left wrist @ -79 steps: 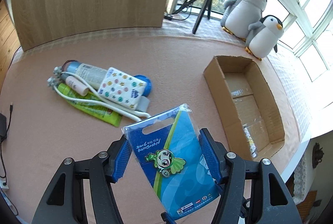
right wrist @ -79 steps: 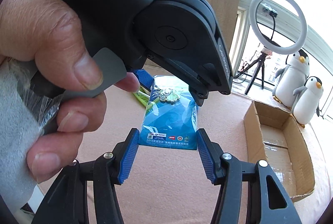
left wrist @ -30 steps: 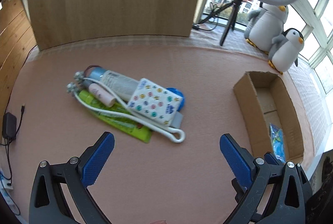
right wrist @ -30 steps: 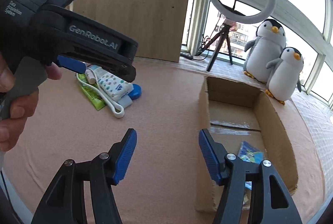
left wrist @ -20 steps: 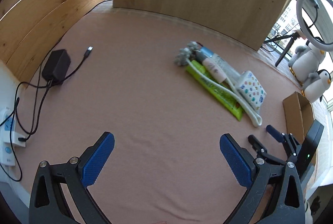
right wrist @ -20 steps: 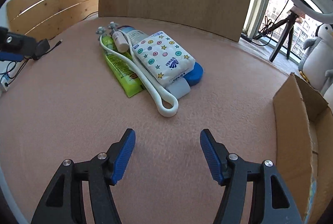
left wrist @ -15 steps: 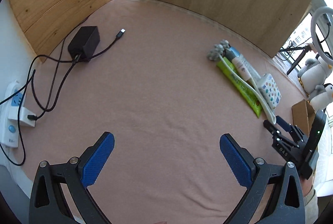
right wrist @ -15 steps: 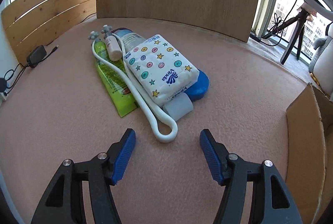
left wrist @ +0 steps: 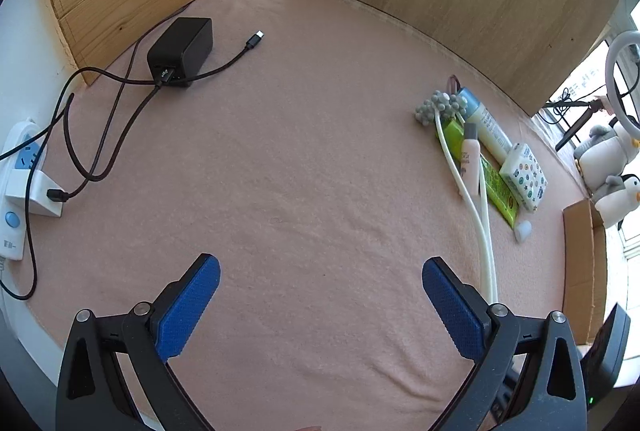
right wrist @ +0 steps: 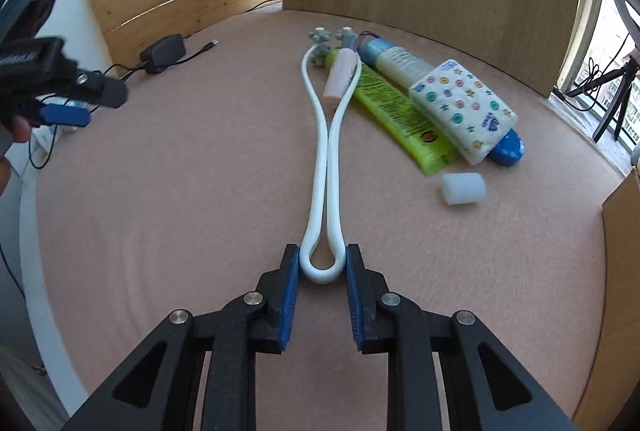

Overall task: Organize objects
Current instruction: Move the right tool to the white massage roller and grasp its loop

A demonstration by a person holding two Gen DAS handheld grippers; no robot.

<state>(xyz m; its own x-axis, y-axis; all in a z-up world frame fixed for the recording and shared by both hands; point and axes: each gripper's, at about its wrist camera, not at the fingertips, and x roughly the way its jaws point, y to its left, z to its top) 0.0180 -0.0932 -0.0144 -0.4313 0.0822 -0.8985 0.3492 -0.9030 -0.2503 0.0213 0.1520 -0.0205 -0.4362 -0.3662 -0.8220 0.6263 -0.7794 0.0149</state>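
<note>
Left wrist view: the left gripper stands with its blue pads spread wide over bare pink cloth, nothing between them. The task items lie well apart from it, up and to the right: a white looped massager with grey knobbed heads, a green tube, a small pink bottle, a blue-capped spray can and a patterned tissue pack, with a small white cylinder just below them. A cardboard box stands at the right edge. At the left lie a black power adapter and a white power strip. The printing on these items is too small to read here. Right wrist view: the right gripper is closing, and the looped end of the white looped massager sits between its two blue pads, both pads touching the loop's sides. The massager's two arms run straight away from the gripper to the knobbed heads. To the right of the arms lie the pink bottle, the green tube, the spray can and the tissue pack; the pack carries a small blue logo that cannot be read with certainty. The white cylinder lies apart from the pack. The left gripper shows at the left edge.
</note>
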